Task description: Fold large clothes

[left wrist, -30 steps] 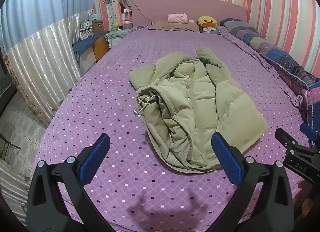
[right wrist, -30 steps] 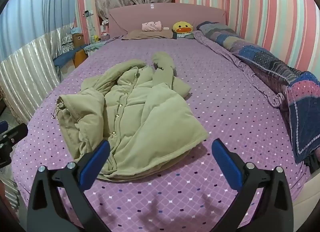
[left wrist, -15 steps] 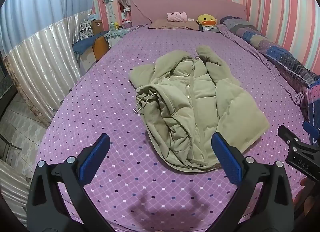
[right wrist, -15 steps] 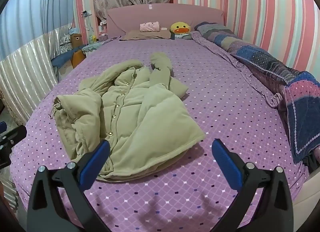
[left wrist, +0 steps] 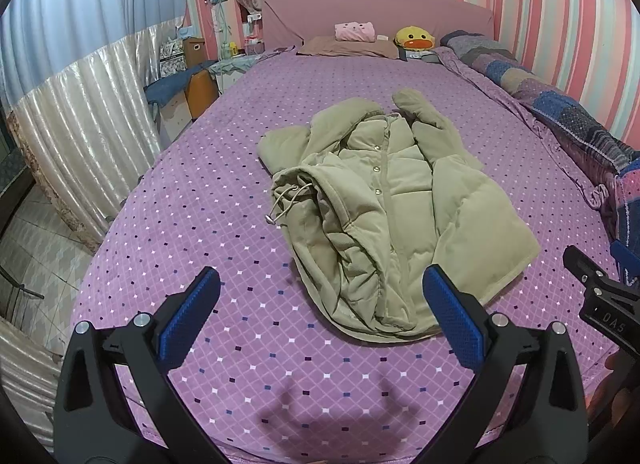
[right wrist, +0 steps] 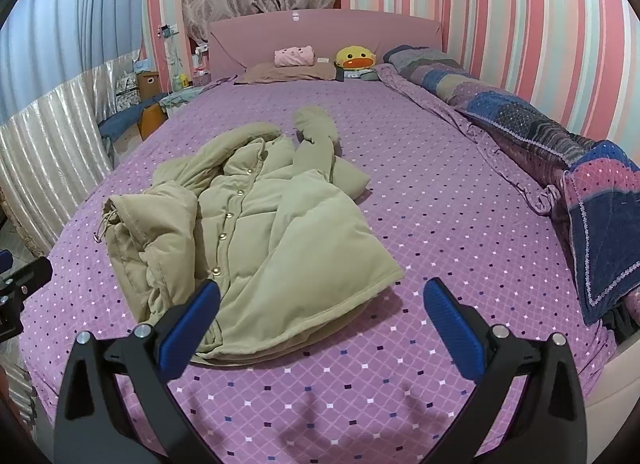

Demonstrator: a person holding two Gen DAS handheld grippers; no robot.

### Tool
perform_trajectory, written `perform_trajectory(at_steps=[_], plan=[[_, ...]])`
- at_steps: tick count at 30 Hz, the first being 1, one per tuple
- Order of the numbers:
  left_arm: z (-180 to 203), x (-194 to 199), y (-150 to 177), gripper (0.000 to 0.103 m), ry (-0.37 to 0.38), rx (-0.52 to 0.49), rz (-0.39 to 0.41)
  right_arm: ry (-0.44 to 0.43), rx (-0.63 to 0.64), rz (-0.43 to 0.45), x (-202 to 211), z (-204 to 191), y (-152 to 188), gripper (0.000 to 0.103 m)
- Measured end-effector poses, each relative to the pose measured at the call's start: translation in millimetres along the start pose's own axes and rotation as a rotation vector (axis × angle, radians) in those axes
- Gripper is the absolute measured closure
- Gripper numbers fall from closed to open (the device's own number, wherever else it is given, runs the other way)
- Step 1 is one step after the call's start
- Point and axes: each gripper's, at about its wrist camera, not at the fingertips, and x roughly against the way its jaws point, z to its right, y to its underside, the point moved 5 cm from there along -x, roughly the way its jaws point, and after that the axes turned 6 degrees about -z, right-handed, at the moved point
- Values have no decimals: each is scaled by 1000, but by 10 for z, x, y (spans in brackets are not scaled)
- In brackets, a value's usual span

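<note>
A beige padded jacket [left wrist: 396, 204] lies crumpled, front up, in the middle of the purple dotted bed [left wrist: 200, 200]. Its left side is bunched with a drawstring showing; one sleeve points toward the headboard. It also shows in the right wrist view [right wrist: 256, 224]. My left gripper [left wrist: 320, 316] is open and empty, above the bed near the jacket's lower hem. My right gripper [right wrist: 320, 316] is open and empty, just short of the hem's right corner. The right gripper's body shows at the right edge of the left wrist view [left wrist: 600, 300].
A rolled patchwork quilt [right wrist: 560, 152] lies along the bed's right side by the striped wall. A pillow, a pink roll and a yellow duck toy [left wrist: 414, 38] sit at the headboard. A bedside clutter and orange chair [left wrist: 200, 90] stand left; the floor drops off left.
Both grippers have drawn back and risen slightly, so the jacket sits a little farther away in both views. The jacket has not moved. Both grippers stay open.
</note>
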Motion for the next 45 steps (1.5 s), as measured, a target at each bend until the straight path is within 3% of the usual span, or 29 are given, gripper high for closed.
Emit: perform_trajectory(at_steps=[45], plan=[[-97,64,19,3,-29,8,-10,17,12,-1,51,64,-5,2]])
